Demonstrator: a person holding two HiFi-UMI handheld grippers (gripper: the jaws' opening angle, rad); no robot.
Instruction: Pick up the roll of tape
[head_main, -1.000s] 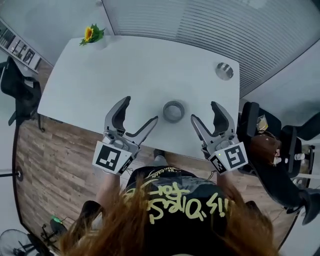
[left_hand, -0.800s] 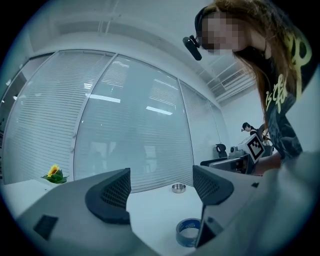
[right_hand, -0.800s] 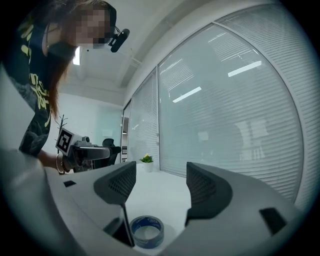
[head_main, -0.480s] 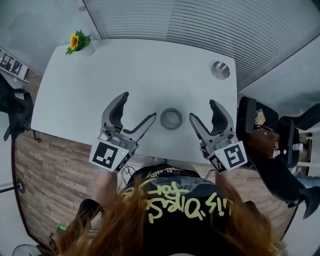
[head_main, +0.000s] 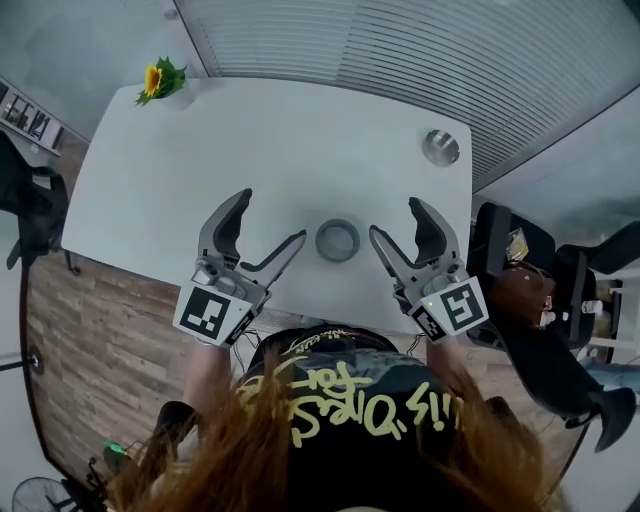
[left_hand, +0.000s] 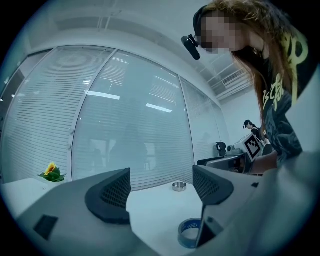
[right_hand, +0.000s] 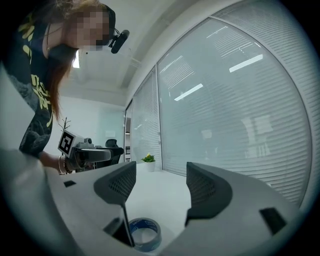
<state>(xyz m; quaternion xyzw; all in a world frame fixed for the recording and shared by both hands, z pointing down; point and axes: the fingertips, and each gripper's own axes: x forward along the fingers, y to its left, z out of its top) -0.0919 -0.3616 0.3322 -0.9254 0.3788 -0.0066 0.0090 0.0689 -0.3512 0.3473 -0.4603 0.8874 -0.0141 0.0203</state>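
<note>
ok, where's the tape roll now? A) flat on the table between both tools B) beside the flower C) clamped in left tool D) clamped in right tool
A: the roll of tape lies on the table between the left tool and right tool, both open and empty.

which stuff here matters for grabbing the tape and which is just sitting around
For the job: tape; left gripper, open and empty; right gripper, open and empty; table the tape lies on.
Lying about: flower at one far corner; dish at the other.
</note>
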